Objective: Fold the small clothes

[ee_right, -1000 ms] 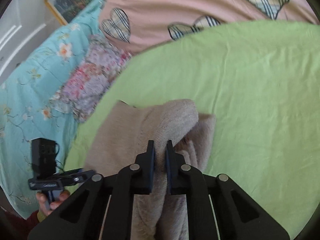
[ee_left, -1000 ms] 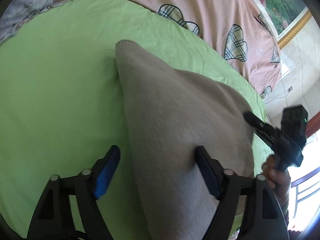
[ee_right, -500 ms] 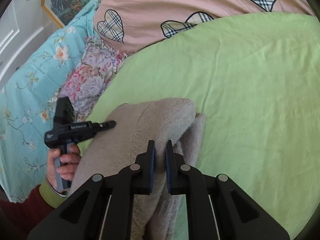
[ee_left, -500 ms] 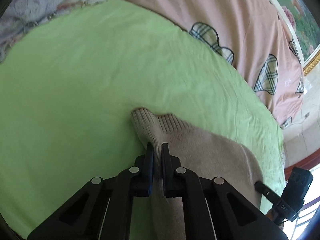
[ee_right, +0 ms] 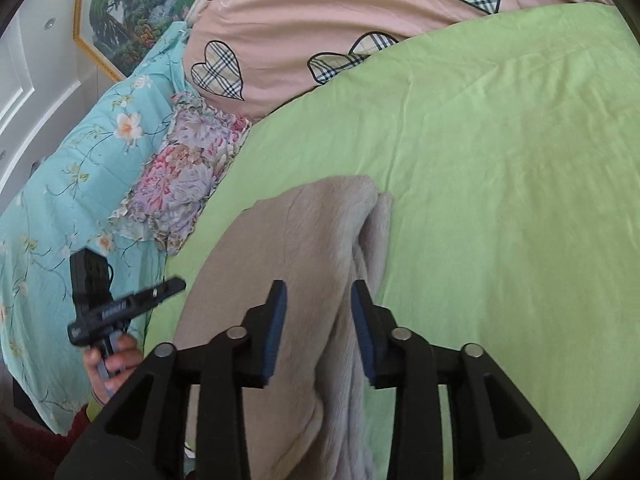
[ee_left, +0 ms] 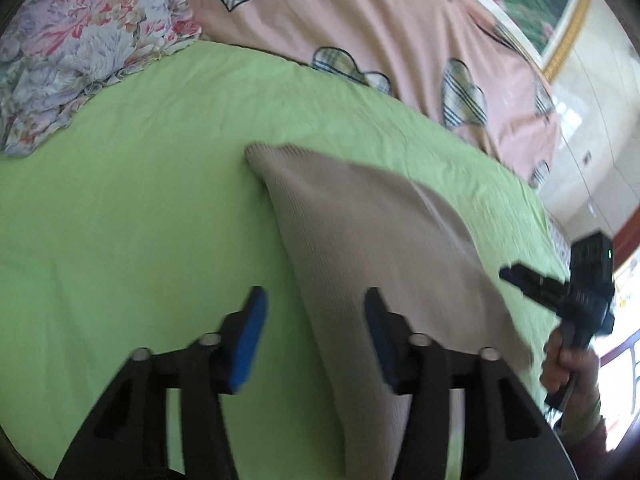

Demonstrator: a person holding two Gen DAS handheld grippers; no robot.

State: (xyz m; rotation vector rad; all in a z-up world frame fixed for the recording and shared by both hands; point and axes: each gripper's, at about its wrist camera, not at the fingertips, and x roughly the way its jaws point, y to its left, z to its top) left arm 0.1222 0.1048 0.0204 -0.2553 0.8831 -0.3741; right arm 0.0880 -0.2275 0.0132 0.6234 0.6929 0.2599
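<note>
On the light green sheet [ee_left: 140,208] that covered the bed, a beige knitted garment [ee_left: 360,232] lay folded over on itself, its ribbed corner pointing toward the pink quilt with plaid hearts [ee_left: 360,20]. Seen from the left wrist, the left gripper [ee_left: 314,336] hovered over the near edge of the knit with its blue-padded jaws partly apart; they had just been opening, and the pads pressed on nothing. One finger stood over bare sheet, the other over the cloth, with the garment's edge running between them. Off to the right in that view, the right gripper [ee_left: 516,274] was held in a hand [ee_left: 564,364] beside the garment's far edge.

From the right wrist, the right gripper [ee_right: 318,320] likewise stood with its jaws moderately parted, having just been opening. A thick rolled fold of the beige knitted garment [ee_right: 304,240] ran up between the pads, but they did not clamp it. The left gripper [ee_right: 176,284] showed at the left of this view, blurred, gripped by a hand [ee_right: 116,364] beside the garment's edge, in front of a turquoise flowered quilt [ee_right: 80,168]. A ruffled floral pillow [ee_right: 188,176] lay between that quilt and the green sheet [ee_right: 500,160]. A gold-framed landscape painting [ee_right: 140,4] hung on the wall behind the bed.
</note>
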